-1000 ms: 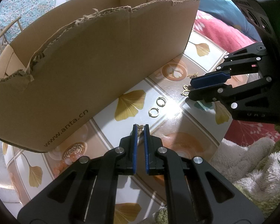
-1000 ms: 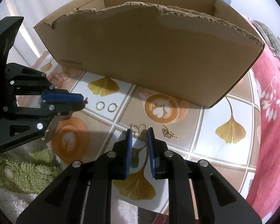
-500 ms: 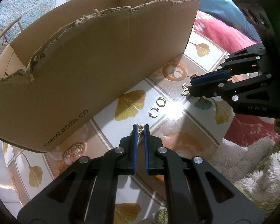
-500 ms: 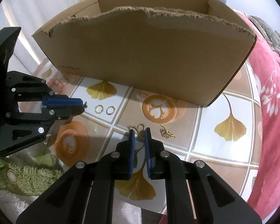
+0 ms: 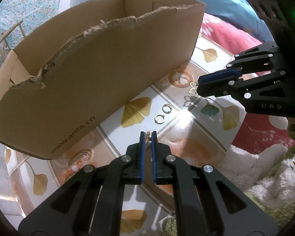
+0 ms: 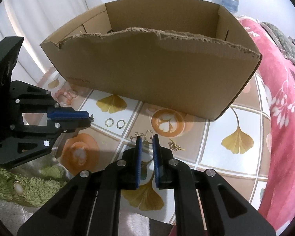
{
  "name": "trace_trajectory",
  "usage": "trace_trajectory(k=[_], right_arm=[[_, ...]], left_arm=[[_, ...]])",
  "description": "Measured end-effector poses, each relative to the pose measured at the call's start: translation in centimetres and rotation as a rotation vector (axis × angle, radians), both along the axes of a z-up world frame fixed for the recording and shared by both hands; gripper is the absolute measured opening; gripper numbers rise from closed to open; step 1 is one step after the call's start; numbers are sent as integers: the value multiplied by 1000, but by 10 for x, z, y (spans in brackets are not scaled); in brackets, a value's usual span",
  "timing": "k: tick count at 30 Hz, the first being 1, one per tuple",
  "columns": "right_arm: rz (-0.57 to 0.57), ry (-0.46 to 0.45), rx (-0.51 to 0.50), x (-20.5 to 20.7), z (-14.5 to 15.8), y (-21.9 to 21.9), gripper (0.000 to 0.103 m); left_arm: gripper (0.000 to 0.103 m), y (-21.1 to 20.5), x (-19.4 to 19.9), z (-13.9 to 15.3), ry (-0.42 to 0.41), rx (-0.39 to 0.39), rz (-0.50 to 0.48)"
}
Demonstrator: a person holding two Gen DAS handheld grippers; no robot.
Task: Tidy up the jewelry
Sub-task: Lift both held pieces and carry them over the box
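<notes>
Jewelry lay scattered on the tiled counter (image 6: 236, 118) in front of 1 torn cardboard box (image 6: 151, 68): 2 small gold hoops (image 6: 116, 122) side by side, 1 gold leaf-shaped piece (image 6: 175, 146), 1 string of orange beads (image 6: 65, 96) and 2 butterfly earrings, each in a pair of tongs. The left tongs (image 5: 148, 135) were nearly closed, their blue pads pinching a small butterfly earring (image 5: 147, 134) at the very tips. The right tongs (image 6: 147, 140) had just been narrowing and gripped a gold butterfly earring (image 6: 145, 136), which hung at their tips slightly above the counter with its shadow beneath it. The 2 hoops sat between both tongs, just ahead of the left tips and ahead-left of the right tips. The leaf-shaped piece lay just right of the right tips. The beads rested near the box's left corner, left of the left tongs. The box stood beyond both tongs.
</notes>
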State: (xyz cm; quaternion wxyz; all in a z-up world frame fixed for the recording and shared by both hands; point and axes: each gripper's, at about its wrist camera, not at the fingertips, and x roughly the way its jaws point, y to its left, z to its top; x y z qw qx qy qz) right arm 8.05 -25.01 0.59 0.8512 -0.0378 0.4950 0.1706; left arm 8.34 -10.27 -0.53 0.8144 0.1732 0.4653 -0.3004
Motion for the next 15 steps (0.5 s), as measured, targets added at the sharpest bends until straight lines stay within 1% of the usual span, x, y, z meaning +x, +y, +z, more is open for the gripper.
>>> trace_trajectory(k=[4,7,10,13,15], right_arm=[[1,-17,1,-3,7,-2,11],[5,-42,9,-7,19,-3,11],[18,-79,38,-9,40,-5,11],[46,-138,78,-9,69,-5,11],[74,-197,100,-6,94,-6,11]], left_arm=[[5,2,-2,7,-13,-16,6],[5,6,-4,19,-34,-39,8],[5,10,-4,40,-57,-87,7],[5,16,-2,75,-106,-160,-9],[5,19,1,95,-144,-200,-22]])
